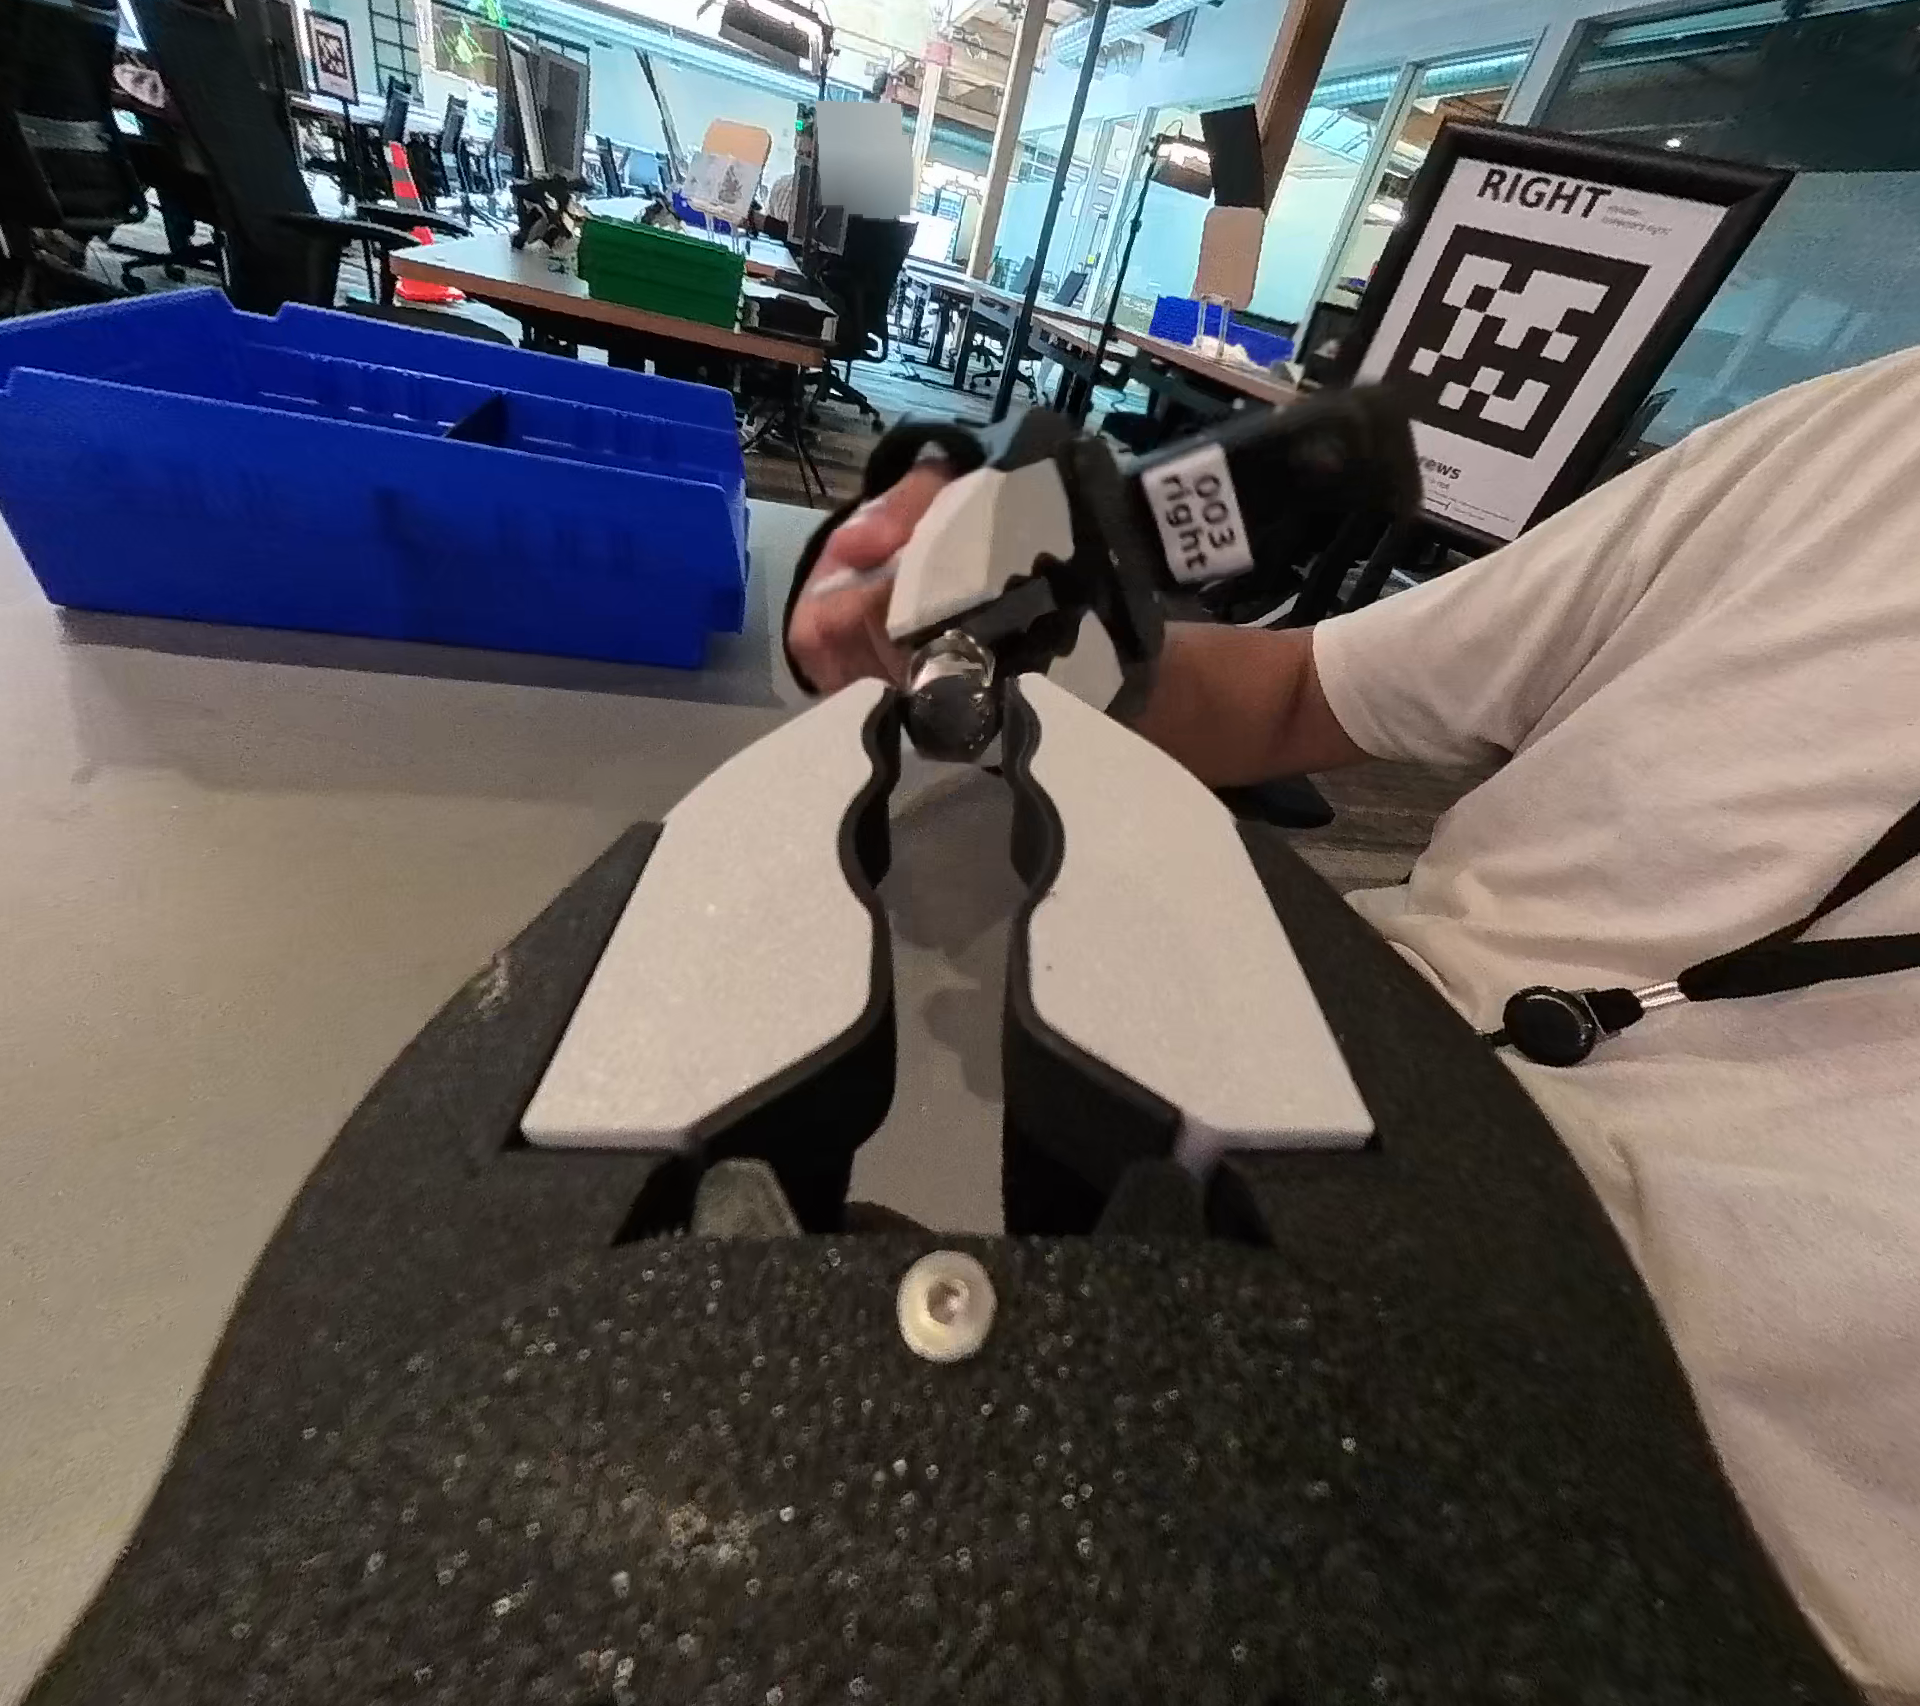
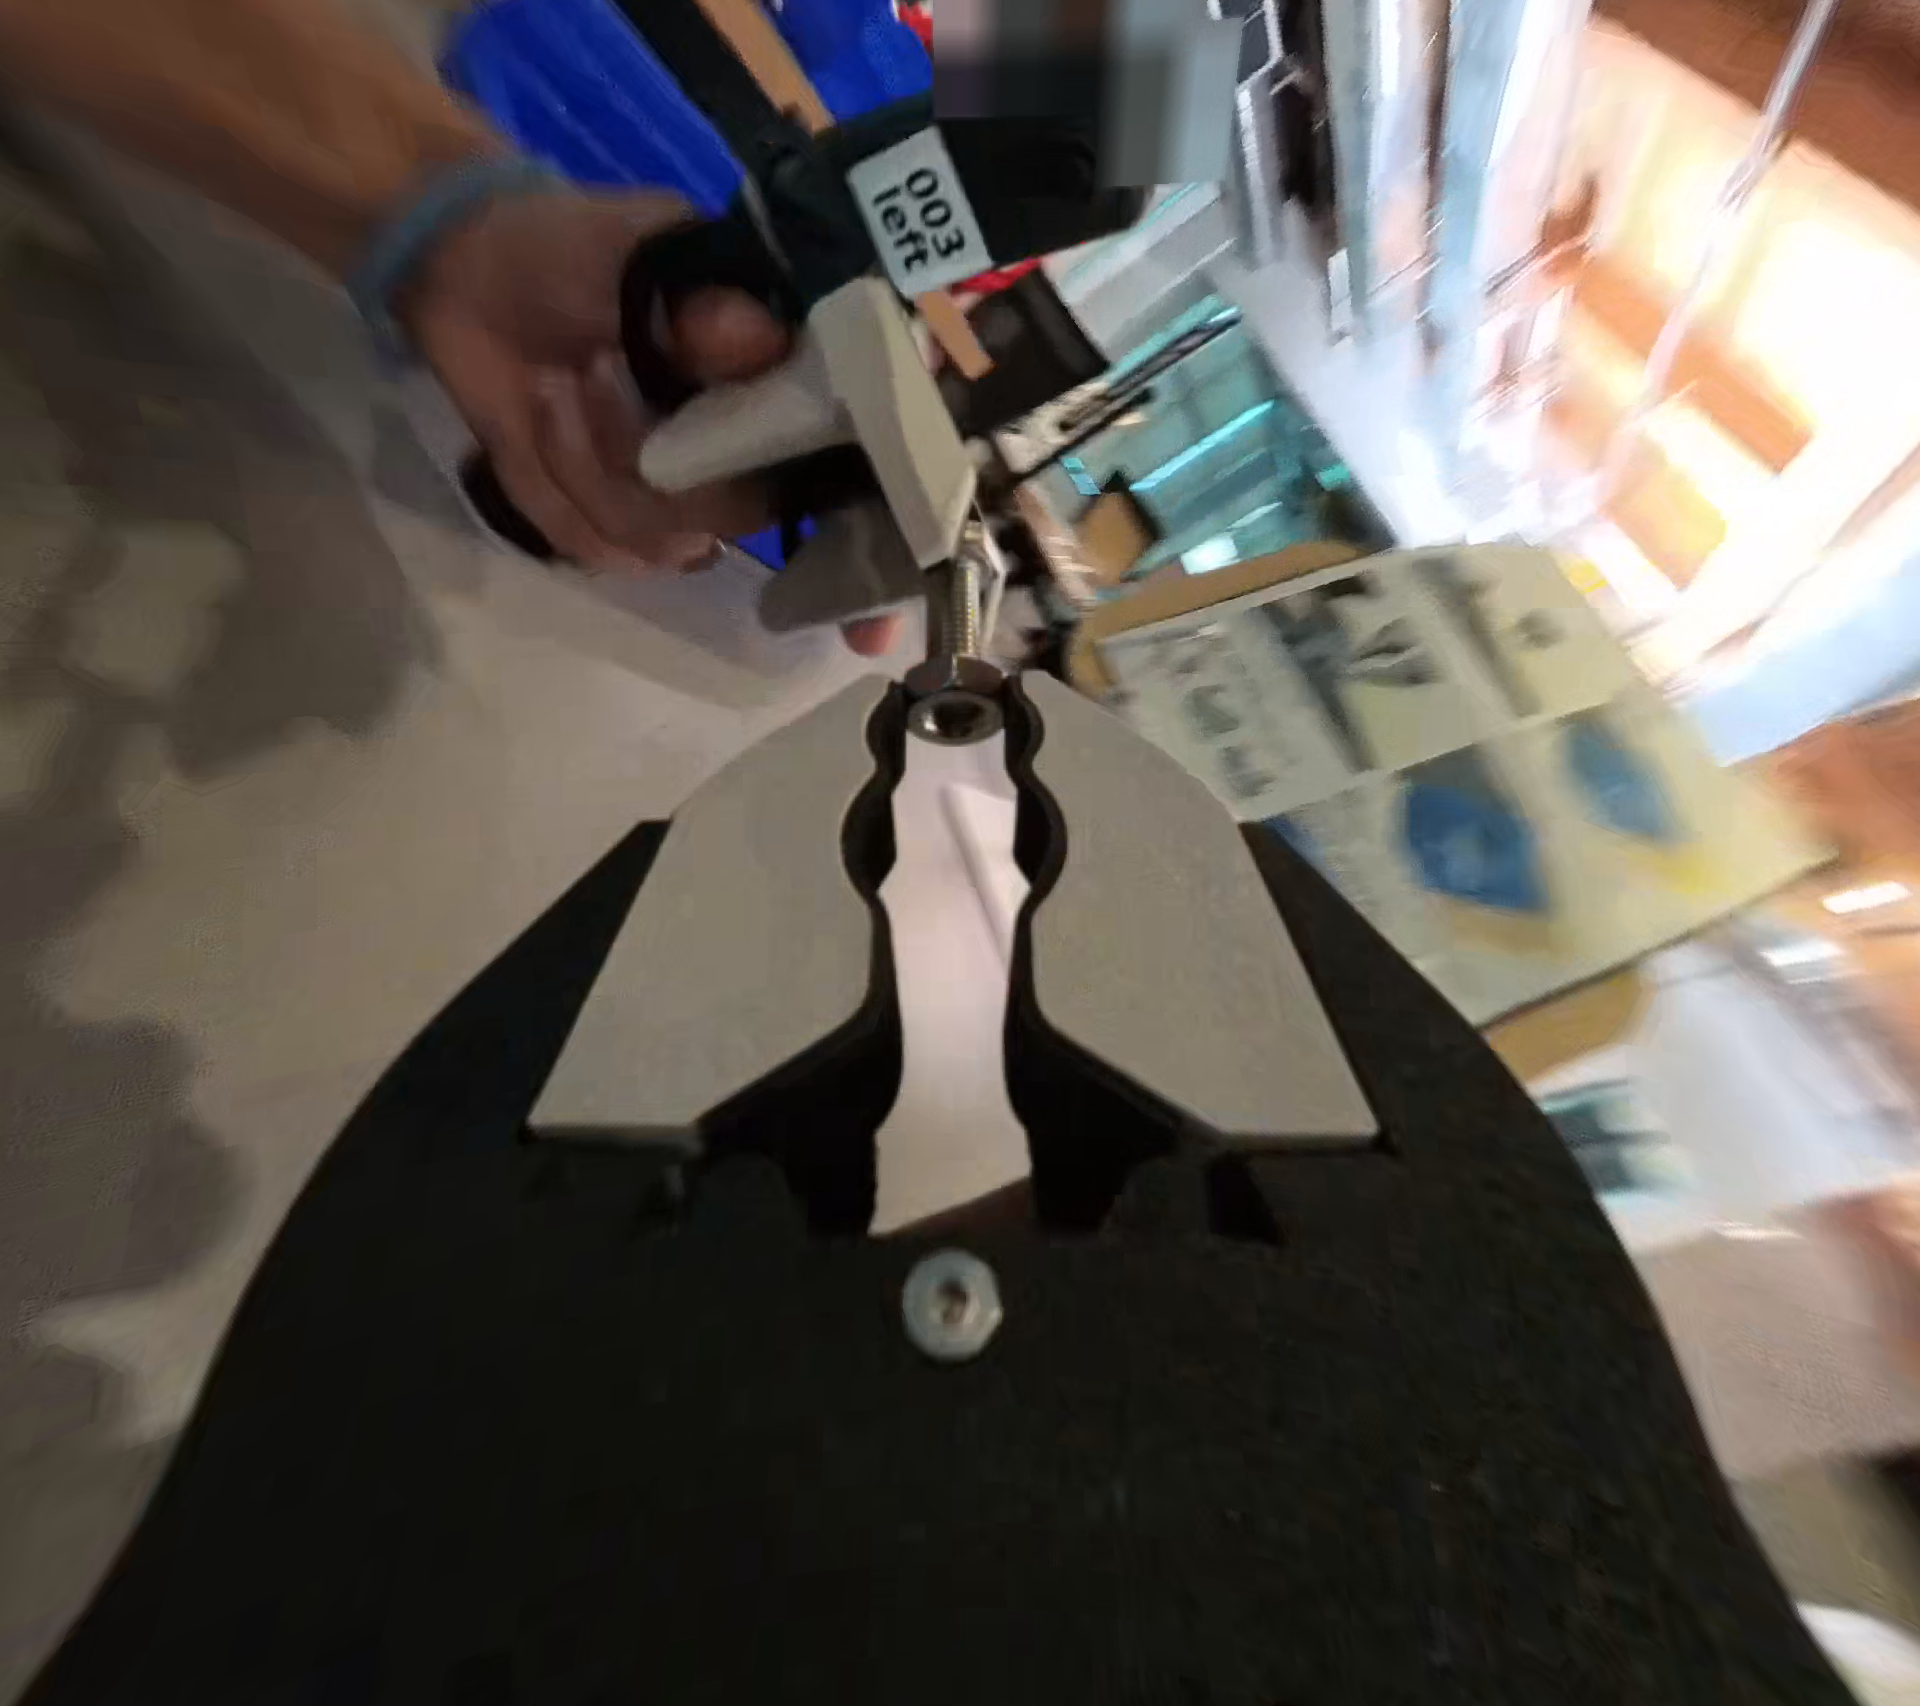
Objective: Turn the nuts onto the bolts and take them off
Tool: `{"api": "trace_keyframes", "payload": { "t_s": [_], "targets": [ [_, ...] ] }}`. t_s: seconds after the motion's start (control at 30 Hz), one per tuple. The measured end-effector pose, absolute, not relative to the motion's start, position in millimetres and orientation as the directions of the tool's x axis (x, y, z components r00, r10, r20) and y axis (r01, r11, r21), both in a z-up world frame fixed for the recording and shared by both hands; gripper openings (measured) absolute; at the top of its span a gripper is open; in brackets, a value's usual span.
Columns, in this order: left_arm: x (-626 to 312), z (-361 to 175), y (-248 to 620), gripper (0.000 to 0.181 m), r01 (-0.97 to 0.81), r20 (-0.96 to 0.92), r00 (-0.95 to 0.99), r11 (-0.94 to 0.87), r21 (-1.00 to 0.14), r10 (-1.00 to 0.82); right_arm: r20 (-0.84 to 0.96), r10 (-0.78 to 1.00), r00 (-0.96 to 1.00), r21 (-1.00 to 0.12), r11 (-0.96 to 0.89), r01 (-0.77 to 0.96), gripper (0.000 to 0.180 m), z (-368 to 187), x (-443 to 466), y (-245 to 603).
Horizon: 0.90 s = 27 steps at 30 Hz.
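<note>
In the left wrist view my left gripper is shut on the shiny round head of a bolt, held above the grey table. The right gripper meets it from beyond, tip to tip, held by a hand. In the right wrist view my right gripper is shut on a hex nut that sits on the end of the bolt's threaded shank. The shank runs straight away to the left gripper, which grips its far end. This view is blurred by motion.
A blue plastic bin stands on the grey table at the far left. A framed marker sign stands at the back right. A person's white shirt and black lanyard fill the right side.
</note>
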<state>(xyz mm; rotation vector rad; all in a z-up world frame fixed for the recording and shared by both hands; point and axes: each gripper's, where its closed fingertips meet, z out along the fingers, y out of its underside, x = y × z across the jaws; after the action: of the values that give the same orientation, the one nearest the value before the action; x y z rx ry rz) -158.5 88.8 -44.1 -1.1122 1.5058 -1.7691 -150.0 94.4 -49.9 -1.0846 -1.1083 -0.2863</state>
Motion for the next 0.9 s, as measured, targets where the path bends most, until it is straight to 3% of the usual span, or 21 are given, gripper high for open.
{"api": "trace_keyframes", "payload": {
  "t_s": [0.1, 0.13, 0.17, 0.2, 0.27, 0.33, 0.4, 0.47, 0.53, 0.63, 0.77, 0.83, 0.9],
  "targets": [
    [-158, -47, 88, 0.018, -0.110, 0.240, -0.499, -0.214, -0.971, -0.833, 0.982, -0.049, 0.180, -0.135, 0.481, 0.866, 0.018, -47, -146, 95],
    [-158, -46, 88, 0.018, -0.109, 0.243, -0.504, -0.218, -0.970, -0.829, 0.984, -0.146, 0.100, -0.022, 0.457, 0.889, 0.018, -45, -146, 94],
    [-158, -45, 88, 0.018, -0.105, 0.242, -0.506, -0.220, -0.970, -0.828, 0.979, -0.191, 0.074, 0.018, 0.443, 0.896, 0.018, -44, -146, 94],
    [-158, -45, 89, 0.018, -0.102, 0.240, -0.503, -0.219, -0.970, -0.830, 0.979, -0.172, 0.108, -0.021, 0.446, 0.895, 0.018, -45, -147, 95],
    [-159, -43, 90, 0.018, -0.092, 0.240, -0.502, -0.224, -0.970, -0.831, 0.964, -0.027, 0.265, -0.217, 0.498, 0.839, 0.019, -48, -149, 95],
    [-161, -40, 91, 0.018, -0.076, 0.238, -0.505, -0.232, -0.970, -0.830, 0.866, 0.182, 0.466, -0.488, 0.516, 0.704, 0.047, -47, -150, 93],
    [-163, -35, 92, 0.018, -0.056, 0.233, -0.508, -0.238, -0.970, -0.829, 0.643, 0.445, 0.624, -0.764, 0.441, 0.472, 0.058, -47, -151, 92],
    [-165, -32, 94, 0.018, -0.041, 0.229, -0.505, -0.241, -0.970, -0.832, 0.297, 0.683, 0.667, -0.953, 0.258, 0.160, 0.049, -45, -153, 91],
    [-165, -32, 96, 0.018, -0.036, 0.225, -0.498, -0.239, -0.970, -0.838, -0.073, 0.820, 0.568, -0.990, 0.009, -0.140, 0.055, -39, -156, 89],
    [-164, -32, 96, 0.018, -0.036, 0.220, -0.493, -0.233, -0.972, -0.842, -0.399, 0.848, 0.348, -0.888, -0.263, -0.378, 0.047, -33, -156, 90],
    [-162, -35, 95, 0.018, -0.042, 0.216, -0.487, -0.224, -0.974, -0.846, -0.495, 0.828, 0.263, -0.838, -0.374, -0.397, 0.037, -41, -162, 90],
    [-162, -35, 94, 0.018, -0.043, 0.214, -0.489, -0.222, -0.974, -0.845, -0.508, 0.827, 0.242, -0.828, -0.391, -0.401, 0.018, -43, -164, 90],
    [-162, -36, 95, 0.018, -0.049, 0.214, -0.484, -0.218, -0.975, -0.849, -0.472, 0.838, 0.274, -0.849, -0.348, -0.397, 0.018, -41, -162, 91]
  ]
}}
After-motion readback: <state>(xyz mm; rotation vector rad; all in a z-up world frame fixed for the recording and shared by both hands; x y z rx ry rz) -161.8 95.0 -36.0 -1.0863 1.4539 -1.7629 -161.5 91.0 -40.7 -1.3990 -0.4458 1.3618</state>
